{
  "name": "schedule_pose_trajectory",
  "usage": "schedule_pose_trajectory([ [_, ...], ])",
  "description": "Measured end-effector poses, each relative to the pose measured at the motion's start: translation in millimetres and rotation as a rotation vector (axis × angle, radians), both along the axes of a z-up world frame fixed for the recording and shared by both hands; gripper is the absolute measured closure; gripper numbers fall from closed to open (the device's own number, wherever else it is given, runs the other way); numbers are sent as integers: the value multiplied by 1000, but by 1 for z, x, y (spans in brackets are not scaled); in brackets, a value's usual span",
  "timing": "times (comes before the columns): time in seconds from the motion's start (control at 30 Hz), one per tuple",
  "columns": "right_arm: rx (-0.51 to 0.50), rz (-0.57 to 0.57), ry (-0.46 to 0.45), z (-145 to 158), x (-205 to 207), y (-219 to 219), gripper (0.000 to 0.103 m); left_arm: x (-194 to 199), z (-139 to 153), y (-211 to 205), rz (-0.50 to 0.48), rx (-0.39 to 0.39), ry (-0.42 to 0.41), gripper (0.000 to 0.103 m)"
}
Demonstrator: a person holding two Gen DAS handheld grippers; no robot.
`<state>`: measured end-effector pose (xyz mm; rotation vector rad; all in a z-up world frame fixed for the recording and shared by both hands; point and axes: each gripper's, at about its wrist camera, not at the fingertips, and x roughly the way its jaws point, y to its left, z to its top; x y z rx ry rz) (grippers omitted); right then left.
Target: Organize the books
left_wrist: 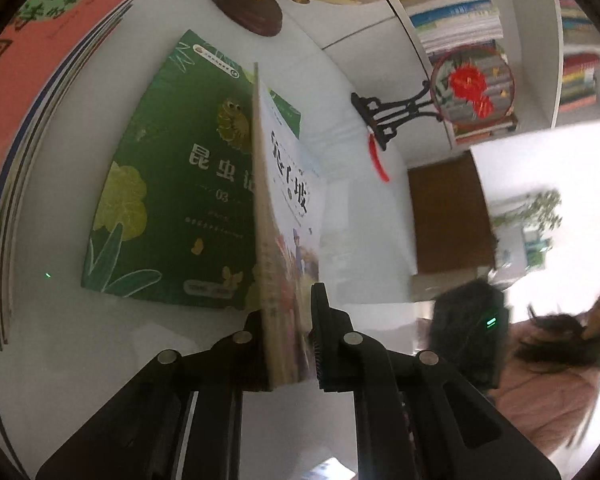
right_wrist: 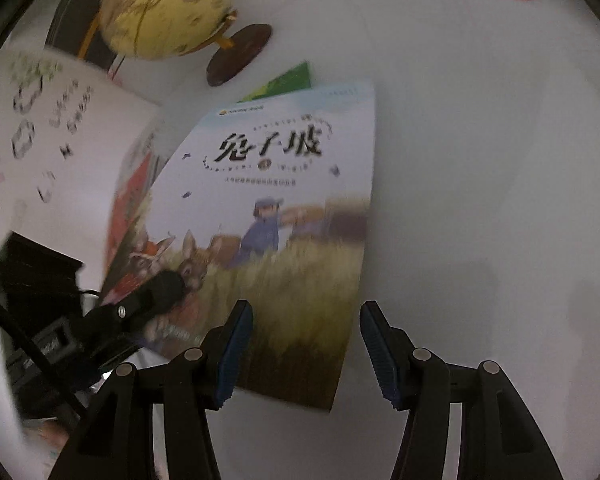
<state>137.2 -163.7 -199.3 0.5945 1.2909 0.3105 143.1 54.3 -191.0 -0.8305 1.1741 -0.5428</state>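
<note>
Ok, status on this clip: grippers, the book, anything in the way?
Left gripper shut on rabbit book, book tilted up off the green book. Right gripper open, empty, hovering over the cover. Globe behind, clear of the lift.

The left gripper (left_wrist: 290, 332) points down at a slant, its 2 black fingers (left_wrist: 324, 328) clamped on the lower edge of a thin illustrated book (left_wrist: 284, 208), which stands on edge between the pads. In the right wrist view it reaches in from the lower left, gripping that book's corner. The right gripper (right_wrist: 306, 344) tilts down more steeply, its 2 blue-padded fingers (right_wrist: 380, 354) parted with nothing between them, hovering over the book's cover.
</note>
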Motion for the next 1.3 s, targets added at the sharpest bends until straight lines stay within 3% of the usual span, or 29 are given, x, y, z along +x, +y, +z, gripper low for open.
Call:
schedule_pose_trajectory([
  [0.1, 138, -68, 48, -10, -9, -16, 47, 4, 1, 1, 12, -36, 9, 94],
  [0.23, 292, -164, 74, -23, -19, -32, 47, 8, 0, -1, -7, -15, 15, 94],
  [0.43, 367, -256, 102, -37, -26, -48, 49, 12, -3, -8, -12, -4, 20, 94],
  [0.57, 280, -225, 62, -25, -27, -44, 82, 12, -2, -11, -27, 57, -1, 94],
  [0.67, 122, -163, -29, 0, -25, -36, 83, 12, 0, -16, -46, 125, -28, 94],
  [0.83, -207, 21, -144, 35, -16, 2, 83, 11, 5, -23, -58, 162, -59, 94],
  [1.03, -313, 126, -235, 46, -27, 9, 83, 6, 24, -26, -83, 207, -143, 94],
  [1.3, -407, 255, -340, 67, -28, 33, 83, -3, 41, -21, -72, 241, -196, 94],
])
